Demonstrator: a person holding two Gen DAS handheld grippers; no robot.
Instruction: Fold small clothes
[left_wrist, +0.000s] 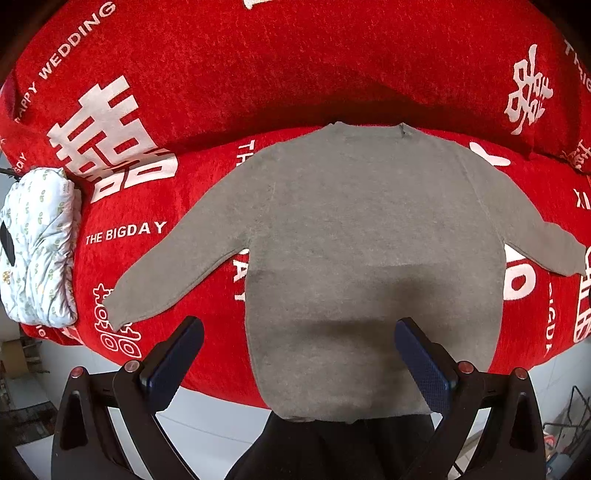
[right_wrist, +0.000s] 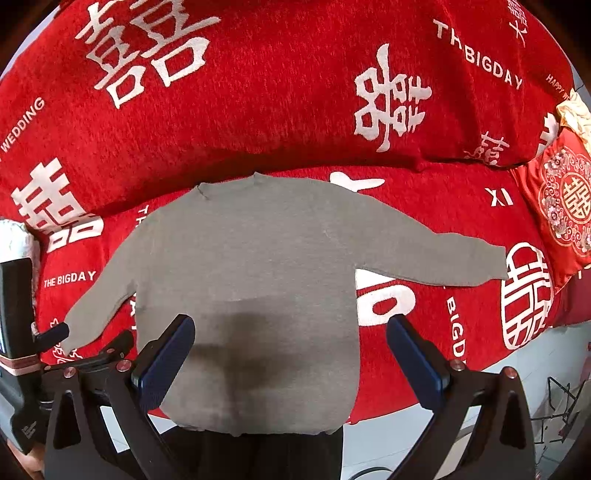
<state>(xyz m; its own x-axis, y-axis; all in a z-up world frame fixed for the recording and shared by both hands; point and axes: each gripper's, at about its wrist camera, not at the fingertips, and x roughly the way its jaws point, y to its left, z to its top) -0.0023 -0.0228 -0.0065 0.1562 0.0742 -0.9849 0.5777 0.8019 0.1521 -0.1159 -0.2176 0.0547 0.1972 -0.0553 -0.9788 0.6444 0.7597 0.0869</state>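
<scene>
Left wrist view: grey knitted long-sleeved sweater (left_wrist: 369, 258) lies flat on red sofa cover with white lettering (left_wrist: 295, 66), sleeves spread, hem hanging over the front edge.
Left gripper (left_wrist: 299, 354): jaws spread wide, nothing held, poised above the lower body of the sweater.
Bystander item: white floral padded bundle (left_wrist: 40, 243) lies at the seat's left end, well apart from the sleeve cuff.
Right wrist view: same sweater (right_wrist: 251, 266), right sleeve stretched toward red embroidered cushion (right_wrist: 565, 206).
Right gripper (right_wrist: 290, 347): released, empty, over the hem area.
Handling judgement: soft, light, limp knit; likely to sag and stretch.
Grasp judgement: pinch cuff or sleeve edge, then hem corners.
</scene>
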